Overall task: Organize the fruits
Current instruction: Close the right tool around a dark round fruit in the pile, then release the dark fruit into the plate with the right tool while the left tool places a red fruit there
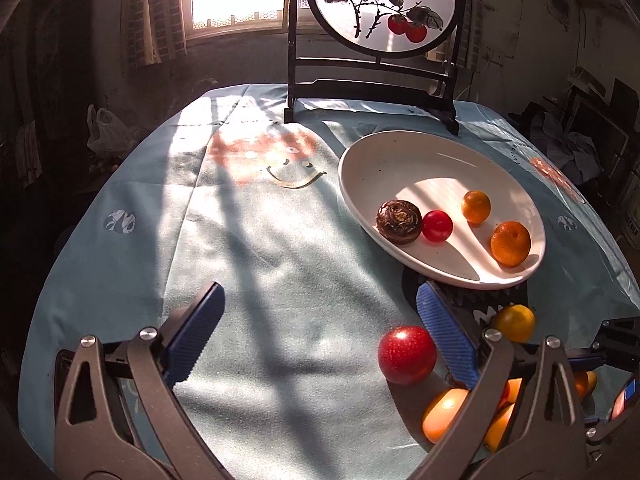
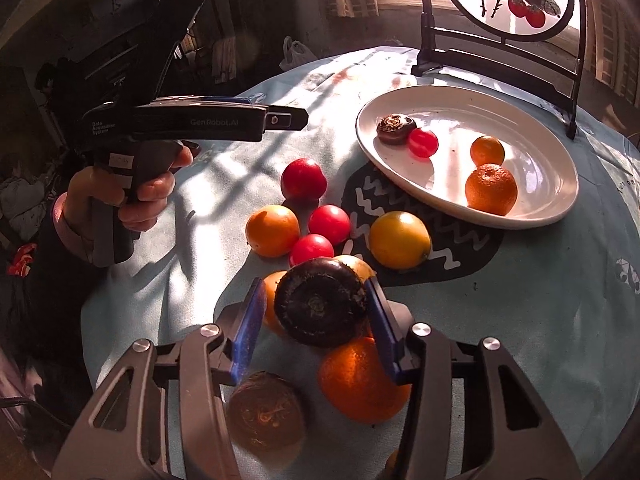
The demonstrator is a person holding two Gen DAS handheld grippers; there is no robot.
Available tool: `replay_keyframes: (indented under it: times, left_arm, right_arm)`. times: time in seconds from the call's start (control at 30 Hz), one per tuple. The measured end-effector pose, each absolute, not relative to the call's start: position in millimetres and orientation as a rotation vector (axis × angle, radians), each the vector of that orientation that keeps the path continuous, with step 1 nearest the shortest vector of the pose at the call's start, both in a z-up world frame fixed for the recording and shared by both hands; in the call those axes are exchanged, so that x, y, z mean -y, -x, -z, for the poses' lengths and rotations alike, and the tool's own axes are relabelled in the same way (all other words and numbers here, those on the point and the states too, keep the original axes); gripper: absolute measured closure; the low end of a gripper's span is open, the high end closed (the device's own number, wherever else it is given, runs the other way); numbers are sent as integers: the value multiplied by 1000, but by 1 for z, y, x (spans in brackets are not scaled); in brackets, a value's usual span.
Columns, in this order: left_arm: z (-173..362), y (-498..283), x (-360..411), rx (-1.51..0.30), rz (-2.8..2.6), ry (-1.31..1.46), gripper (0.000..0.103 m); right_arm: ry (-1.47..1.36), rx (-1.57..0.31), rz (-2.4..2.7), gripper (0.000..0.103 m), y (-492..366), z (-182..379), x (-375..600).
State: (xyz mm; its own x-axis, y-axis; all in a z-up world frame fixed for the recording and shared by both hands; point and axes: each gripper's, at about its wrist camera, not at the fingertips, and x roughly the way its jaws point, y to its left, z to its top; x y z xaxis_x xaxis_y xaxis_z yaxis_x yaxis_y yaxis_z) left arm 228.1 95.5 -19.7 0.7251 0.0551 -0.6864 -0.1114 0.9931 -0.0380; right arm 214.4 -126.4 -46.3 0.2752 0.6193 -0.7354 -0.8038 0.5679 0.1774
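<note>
1. My right claw (image 2: 316,306) is down over the pile of fruit, and a dark, flat, round fruit (image 2: 320,302) sits between the blue pads; the right pad (image 2: 382,320) presses its edge, while on the left I can't tell if the pad touches.
2. Just under that claw lie a big orange (image 2: 360,380) and a second brown fruit (image 2: 264,414), both on the blue cloth (image 2: 520,320).
3. Ahead of it: a yellow fruit (image 2: 399,239), an orange one (image 2: 272,230) and three red ones, the farthest (image 2: 303,179) a little apart from the cluster.
4. The white plate (image 2: 540,168) sits beyond, already carrying a dark fruit, a small red one and two oranges.
5. My left claw (image 1: 320,328) hangs wide apart over bare cloth, nothing in it; a red fruit (image 1: 407,354) lies just inside its right pad.
6. From the right camera, my left hand (image 2: 136,196) grips the handle of that tool, off to the left of the fruit.
7. A framed round painting (image 1: 384,4) stands at the far edge of the table.
</note>
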Motion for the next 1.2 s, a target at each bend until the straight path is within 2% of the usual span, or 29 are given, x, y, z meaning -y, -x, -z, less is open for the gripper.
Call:
replay_keyframes:
  times: [0.03,0.37,0.47,0.57,0.67,1.07,1.2]
  left_arm:
    - [20,-228,-96,-757,-91,82,5]
    - [38,-230,-94,-853,32,142,7]
    - [44,-231,-86,-876,76,131,14]
    - [48,-232,-80,-891,113,127,29]
    - [53,-233,-76,-910,144,132,36]
    - [64,-237,-63,-956,186,90,43]
    - [64,-238,-62,-952,213,94,58]
  right_arm:
    - [241,-854,-970,59,-215,45,128]
    - [-99,-820,-877,59,-250,26,173]
    - [-140,-841,-833,59,-258,29,180]
    - [-133,-845,-818,59,-259,29,179]
    - [-129,-844,-819,59,-257,30,179]
    - [-125,-842,-817,59,-255,30,179]
    - [-123,-841,-816,59,-254,30,179]
